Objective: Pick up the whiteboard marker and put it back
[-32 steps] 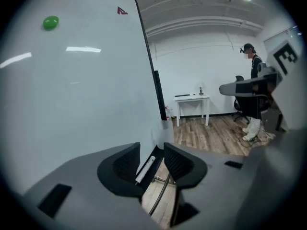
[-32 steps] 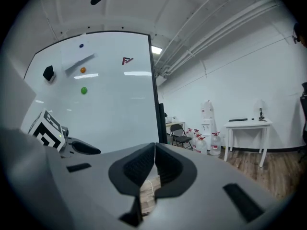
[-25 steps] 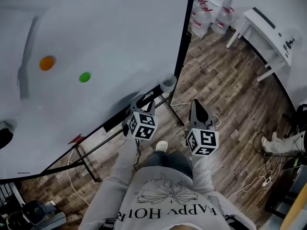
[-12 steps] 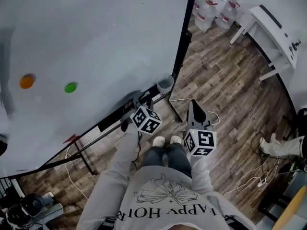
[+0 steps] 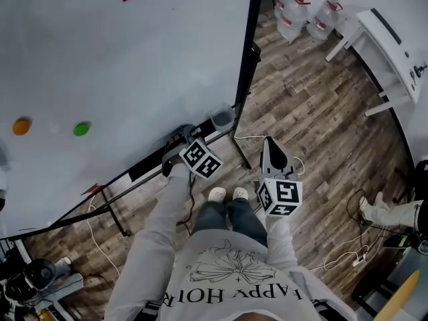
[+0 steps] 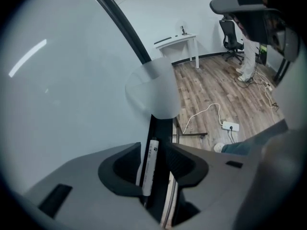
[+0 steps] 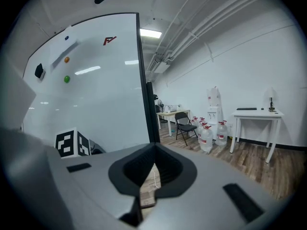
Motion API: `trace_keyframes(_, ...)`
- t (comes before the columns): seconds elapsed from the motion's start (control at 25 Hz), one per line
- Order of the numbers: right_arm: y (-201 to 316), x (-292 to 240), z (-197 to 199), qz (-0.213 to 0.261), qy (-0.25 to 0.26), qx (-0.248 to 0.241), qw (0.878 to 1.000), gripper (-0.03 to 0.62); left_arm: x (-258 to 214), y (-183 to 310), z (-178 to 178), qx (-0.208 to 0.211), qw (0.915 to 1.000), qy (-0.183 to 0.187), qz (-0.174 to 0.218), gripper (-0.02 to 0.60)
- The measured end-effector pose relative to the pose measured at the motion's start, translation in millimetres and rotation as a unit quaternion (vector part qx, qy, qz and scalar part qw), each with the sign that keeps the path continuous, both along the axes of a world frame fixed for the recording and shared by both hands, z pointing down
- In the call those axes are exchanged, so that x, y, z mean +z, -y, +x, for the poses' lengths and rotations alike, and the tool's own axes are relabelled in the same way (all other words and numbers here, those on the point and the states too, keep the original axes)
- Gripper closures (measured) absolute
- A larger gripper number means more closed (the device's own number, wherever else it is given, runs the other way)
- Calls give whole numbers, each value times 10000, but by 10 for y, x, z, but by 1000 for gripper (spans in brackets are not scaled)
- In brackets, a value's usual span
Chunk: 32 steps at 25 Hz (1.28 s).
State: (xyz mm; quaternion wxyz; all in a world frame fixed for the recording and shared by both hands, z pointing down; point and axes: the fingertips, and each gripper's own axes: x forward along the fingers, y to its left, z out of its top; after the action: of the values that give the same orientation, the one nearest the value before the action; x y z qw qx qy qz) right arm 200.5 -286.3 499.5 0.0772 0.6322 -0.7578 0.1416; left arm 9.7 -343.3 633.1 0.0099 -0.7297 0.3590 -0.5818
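Note:
The whiteboard marker (image 6: 148,166), white with a dark end, lies along the black tray ledge (image 6: 161,128) under the whiteboard (image 5: 120,65). My left gripper (image 6: 156,150) points down over it with its jaws wide open. The marker lies between them, close to the left jaw, with a gap on the right side. In the head view the left gripper (image 5: 175,140) sits at the ledge; the marker is hidden there. My right gripper (image 5: 269,144) hangs over the floor beside the board's frame. Its jaws (image 7: 153,147) meet at the tips with nothing in them.
A translucent cup (image 5: 223,119) hangs at the ledge's right end. Orange (image 5: 21,126) and green (image 5: 81,128) magnets stick to the board. Water bottles (image 5: 301,12) and a white table (image 5: 394,45) stand at the back right. Cables and a power strip (image 6: 230,126) lie on the wooden floor.
My left gripper has sunk toward the tray ledge and rolled, its marker cube turning. The right gripper has drifted a little. The whiteboard has slid left in the head view.

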Motion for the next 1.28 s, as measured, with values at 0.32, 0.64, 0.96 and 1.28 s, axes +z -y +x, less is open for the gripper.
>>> trace_keyframes(0.32, 49, 67, 55, -74, 37, -88, 9999, 591, 133, 1, -10, -16, 9993, 132, -354, 426)
trace_keyframes(0.64, 42, 113, 78, -112, 51, -92, 9999, 590, 161, 14, 19, -36, 9988, 131, -473, 430)
trace_keyframes(0.96, 7, 125, 123, -127, 41, -41, 9999, 591, 268, 56, -48, -150, 9961, 730, -463, 501)
trace_keyframes(1.28, -12, 121, 183, -132, 63, 32, 9999, 591, 267, 83, -40, -135, 9965, 780, -274, 514)
